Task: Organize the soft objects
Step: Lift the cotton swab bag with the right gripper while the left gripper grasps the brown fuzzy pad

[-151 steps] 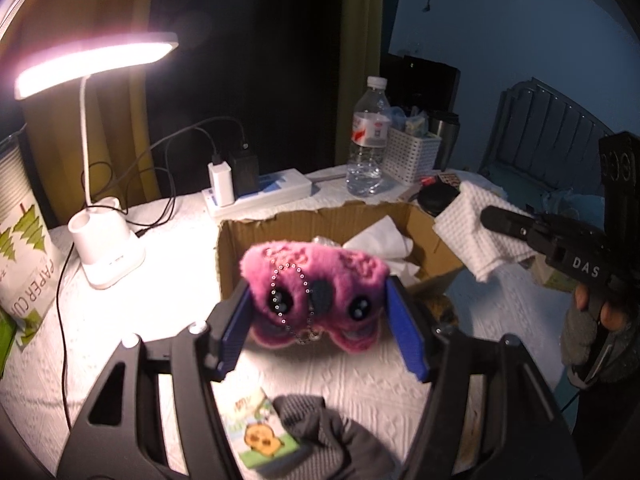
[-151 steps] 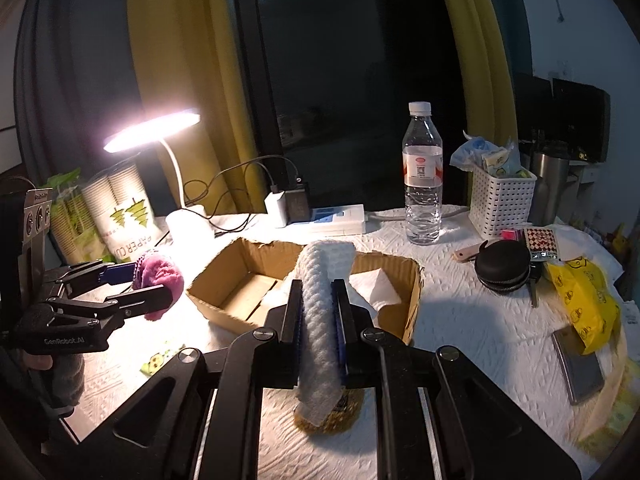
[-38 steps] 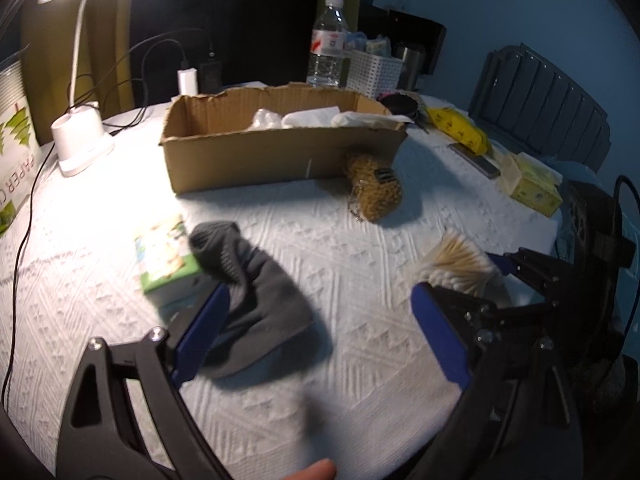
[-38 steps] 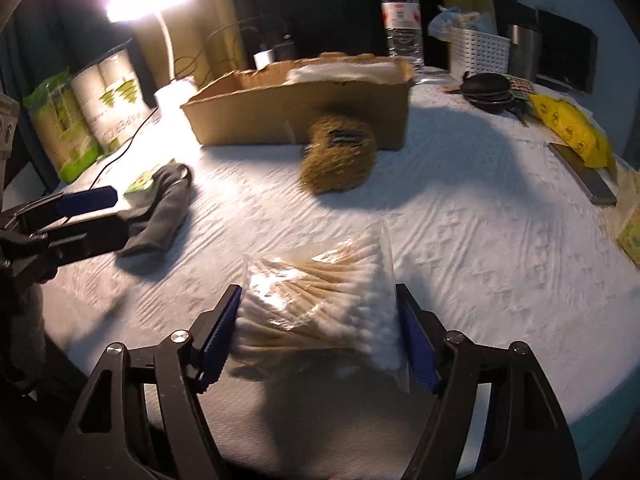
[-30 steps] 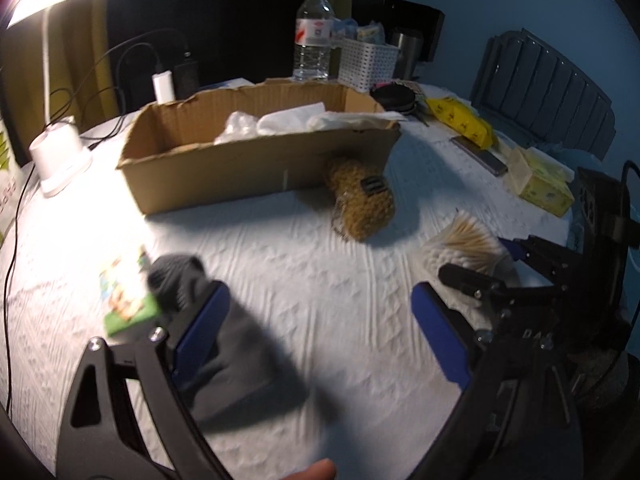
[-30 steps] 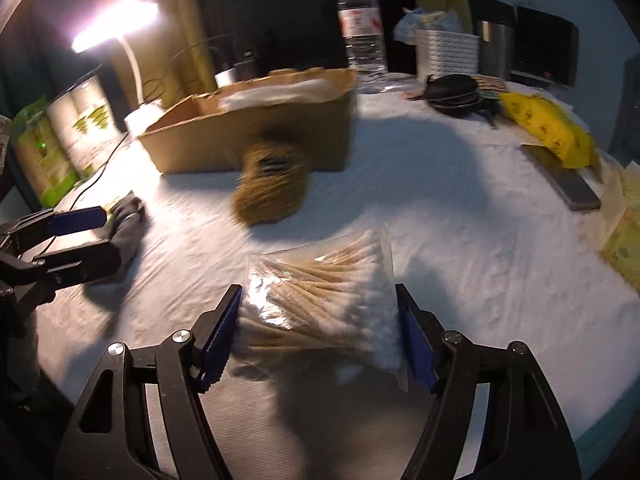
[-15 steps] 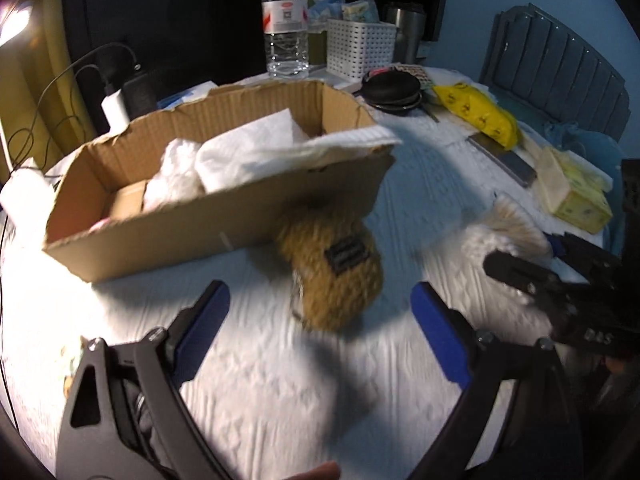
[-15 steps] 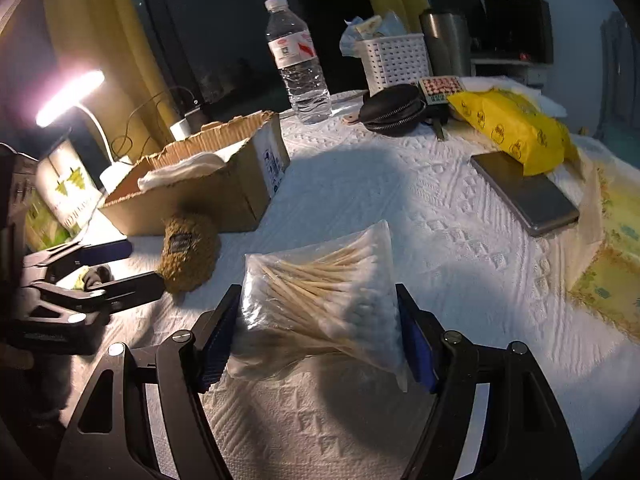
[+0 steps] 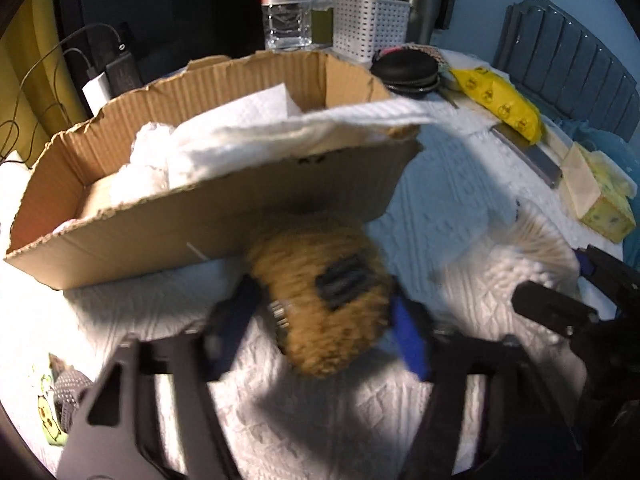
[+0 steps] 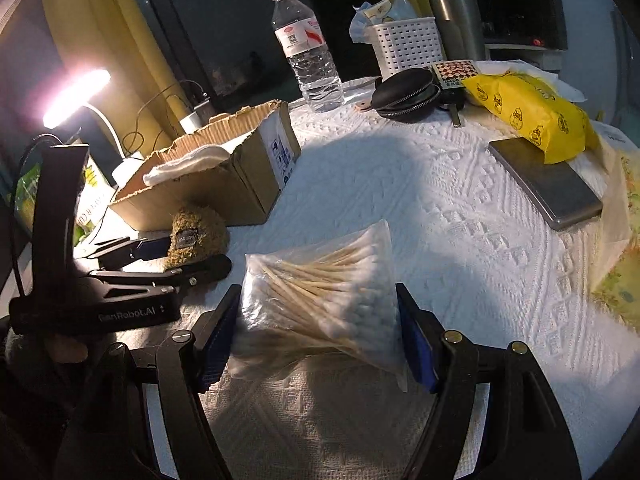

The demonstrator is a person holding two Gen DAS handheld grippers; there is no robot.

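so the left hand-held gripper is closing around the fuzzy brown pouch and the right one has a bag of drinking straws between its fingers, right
Not straws: the right hand-held gripper has a clear bag of cotton swabs between its fingers, as the right wrist view shows. The rest holds: the left hand-held gripper has just been closing, with the fuzzy brown pouch between its blue pads, in front of the cardboard box.

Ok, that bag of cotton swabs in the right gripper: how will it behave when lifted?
The bag of cotton swabs is thin clear plastic, so it will probably sag and slip against the right gripper pads. It looks light. The loose swabs may shift inside, so the grip could loosen.
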